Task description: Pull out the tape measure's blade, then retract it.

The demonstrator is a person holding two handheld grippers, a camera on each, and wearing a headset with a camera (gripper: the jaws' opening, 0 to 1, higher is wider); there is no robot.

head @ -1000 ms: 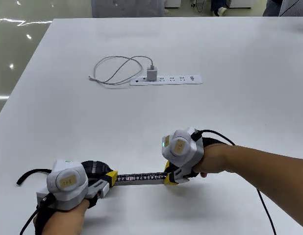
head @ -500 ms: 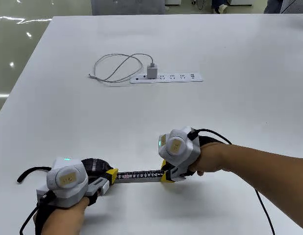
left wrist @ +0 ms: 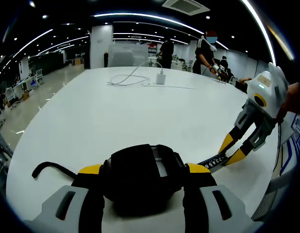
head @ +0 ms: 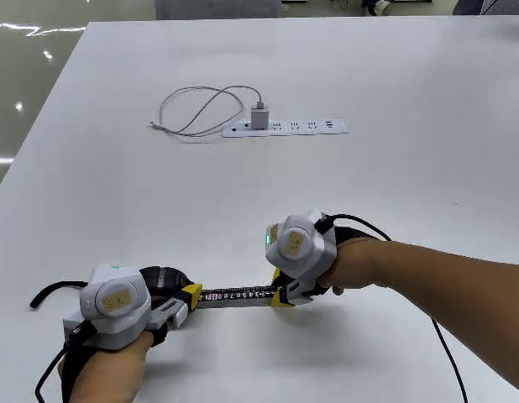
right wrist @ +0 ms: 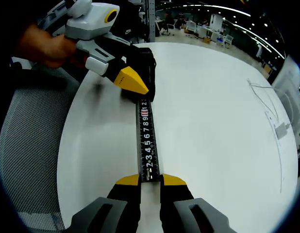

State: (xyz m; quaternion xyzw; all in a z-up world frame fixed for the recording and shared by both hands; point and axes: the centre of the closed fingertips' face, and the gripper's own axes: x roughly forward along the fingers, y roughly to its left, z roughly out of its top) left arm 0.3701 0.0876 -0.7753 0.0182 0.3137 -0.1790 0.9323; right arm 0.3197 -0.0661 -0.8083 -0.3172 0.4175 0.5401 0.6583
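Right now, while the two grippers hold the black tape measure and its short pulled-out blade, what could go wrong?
1. The right gripper pinches only the tip of the dark numbered blade; if it slips, the blade may snap back into the black tape measure case.
2. The left gripper clamps the rounded case by its sides; a sideways pull could twist it loose.

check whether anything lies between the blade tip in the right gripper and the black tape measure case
Nothing visible does. The black numbered blade runs straight over bare white table from the right gripper to the black case in the left gripper. The white power strip lies far off.
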